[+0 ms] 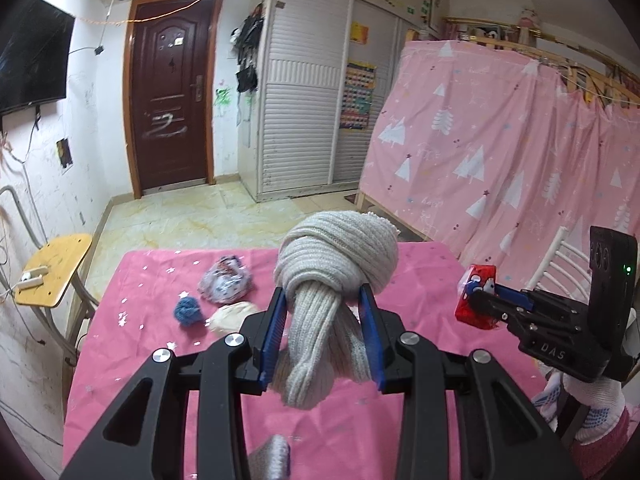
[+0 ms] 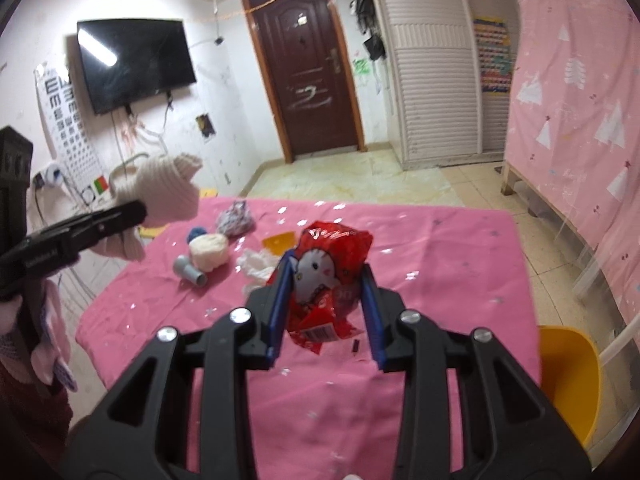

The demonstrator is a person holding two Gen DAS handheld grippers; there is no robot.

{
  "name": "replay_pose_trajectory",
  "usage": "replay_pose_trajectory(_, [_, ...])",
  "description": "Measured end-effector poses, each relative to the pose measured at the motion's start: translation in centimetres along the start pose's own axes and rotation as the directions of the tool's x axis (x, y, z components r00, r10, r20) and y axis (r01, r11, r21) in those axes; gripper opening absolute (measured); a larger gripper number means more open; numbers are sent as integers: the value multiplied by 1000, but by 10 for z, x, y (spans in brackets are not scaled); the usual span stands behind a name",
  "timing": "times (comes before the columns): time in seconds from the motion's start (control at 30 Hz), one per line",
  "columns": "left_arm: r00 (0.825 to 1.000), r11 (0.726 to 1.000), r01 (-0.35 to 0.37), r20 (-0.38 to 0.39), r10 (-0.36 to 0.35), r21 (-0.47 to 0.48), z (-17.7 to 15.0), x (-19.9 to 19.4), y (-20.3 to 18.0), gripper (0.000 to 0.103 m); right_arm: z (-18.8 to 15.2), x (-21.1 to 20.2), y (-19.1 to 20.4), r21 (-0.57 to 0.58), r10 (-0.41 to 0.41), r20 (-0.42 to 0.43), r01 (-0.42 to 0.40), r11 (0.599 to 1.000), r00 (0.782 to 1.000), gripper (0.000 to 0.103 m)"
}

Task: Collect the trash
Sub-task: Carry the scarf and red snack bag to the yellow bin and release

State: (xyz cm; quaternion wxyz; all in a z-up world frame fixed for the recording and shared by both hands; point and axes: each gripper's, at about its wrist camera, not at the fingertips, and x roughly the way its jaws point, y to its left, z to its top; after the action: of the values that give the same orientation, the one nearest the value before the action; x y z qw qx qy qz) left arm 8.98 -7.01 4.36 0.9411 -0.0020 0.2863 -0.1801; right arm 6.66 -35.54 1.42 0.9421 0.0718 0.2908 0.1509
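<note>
My left gripper [image 1: 323, 292] is shut on a knotted grey knit cloth [image 1: 336, 248], held up above the pink-covered table [image 1: 160, 360]. The right wrist view shows the same cloth [image 2: 168, 188] at the left, in the left gripper [image 2: 136, 212]. My right gripper [image 2: 327, 266] is shut on a crumpled red snack wrapper [image 2: 336, 240] with a cartoon cat, lifted off the table [image 2: 440, 280]. From the left wrist view, the wrapper [image 1: 482, 272] and right gripper [image 1: 480, 300] are at the right. Crumpled white tissue [image 2: 256, 262] lies on the cloth beyond the wrapper.
On the table lie a patterned bundle [image 1: 226, 280], a blue yarn ball [image 1: 187, 310], a cream ball [image 2: 208, 252], a grey tube [image 2: 190, 272] and a yellow scrap [image 2: 280, 242]. A wooden chair [image 1: 52, 272] stands left, a yellow chair [image 2: 568, 364] right, with a pink curtain [image 1: 500, 140] beyond.
</note>
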Motion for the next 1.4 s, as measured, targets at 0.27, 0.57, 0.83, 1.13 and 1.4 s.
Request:
replay_pose_trajectory(0.27, [998, 994, 58, 15, -59, 92, 10, 4, -59, 28, -6, -42, -52, 89, -89, 86, 81, 993, 992, 32])
replay_pose_trajectory(0.57, [991, 974, 137, -26, -135, 183, 13, 26, -131, 28, -20, -78, -116, 181, -244, 124, 220, 959, 962, 32])
replay_pose_trajectory(0.83, [981, 951, 194, -77, -180, 241, 11, 54, -183, 28, -41, -71, -167, 249, -357, 51, 334, 909, 933, 40])
replay_pose_trajectory(1.13, [962, 921, 261, -163, -221, 288, 5, 92, -239, 28, -52, -86, -202, 352, -405, 69, 358, 865, 912, 62])
replay_pose_trajectory(1.4, [938, 883, 322, -243, -248, 340, -8, 126, -289, 29, -55, -115, -216, 434, -449, 132, 356, 828, 884, 63])
